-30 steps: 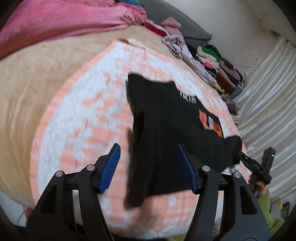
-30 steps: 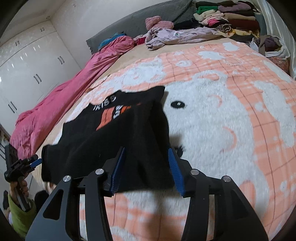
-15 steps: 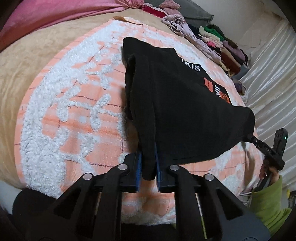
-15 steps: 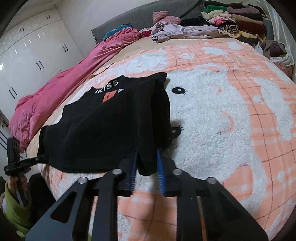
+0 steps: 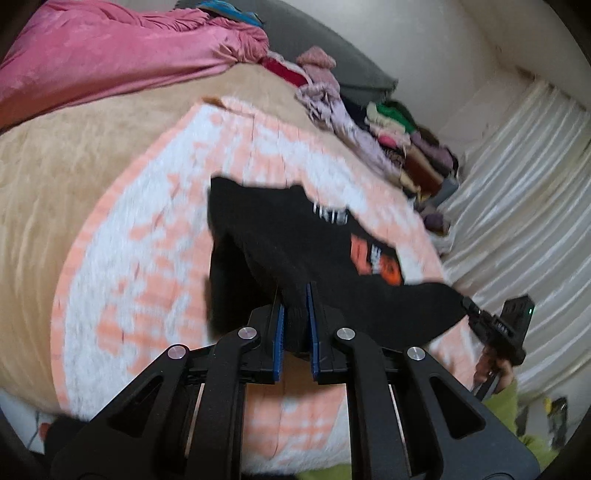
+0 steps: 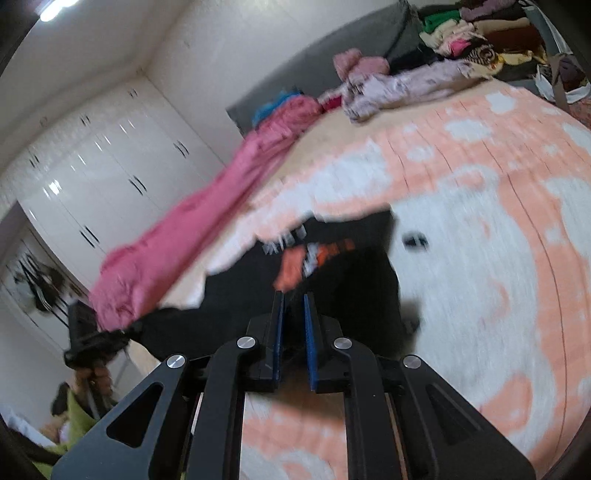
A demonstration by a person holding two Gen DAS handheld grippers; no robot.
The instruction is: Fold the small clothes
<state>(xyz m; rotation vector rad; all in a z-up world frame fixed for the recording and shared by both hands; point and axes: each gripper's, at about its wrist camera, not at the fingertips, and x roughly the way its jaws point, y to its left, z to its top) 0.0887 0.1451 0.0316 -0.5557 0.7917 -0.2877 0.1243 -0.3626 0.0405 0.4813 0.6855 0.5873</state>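
a small black garment [image 5: 295, 254] with orange and white lettering is at the centre of both wrist views, partly raised off an orange and white fleece blanket [image 5: 140, 258] that covers the bed. the folding looks to be at an early stage: judging from how it hangs, the near edge is gathered and lifted while the far part, with the lettering, lies on the blanket ahead of the grippers. no crease is set yet, and carrying the lifted edge over and laying it flat is probably what remains.

the left gripper [image 5: 295, 325] is nearly closed, its blue pads [image 5: 279, 332] pinching a bunched corner of the black cloth right between them. the right gripper [image 6: 293, 328] is likewise almost closed on dark fabric; its jaws have just been closing on it, with the cloth between them. in the left view the right gripper [image 5: 495, 325] shows off to the right, at the end of the stretched hem, held by a hand [image 5: 495, 373] with a green sleeve [image 5: 517, 406]. both views are blurred.

far beyond the grippers, a pile of other clothes [image 6: 472, 33] sits at the head of the bed, and a pink quilt [image 5: 122, 51] lies along the left side. whether any of the pile is already folded cannot be told.
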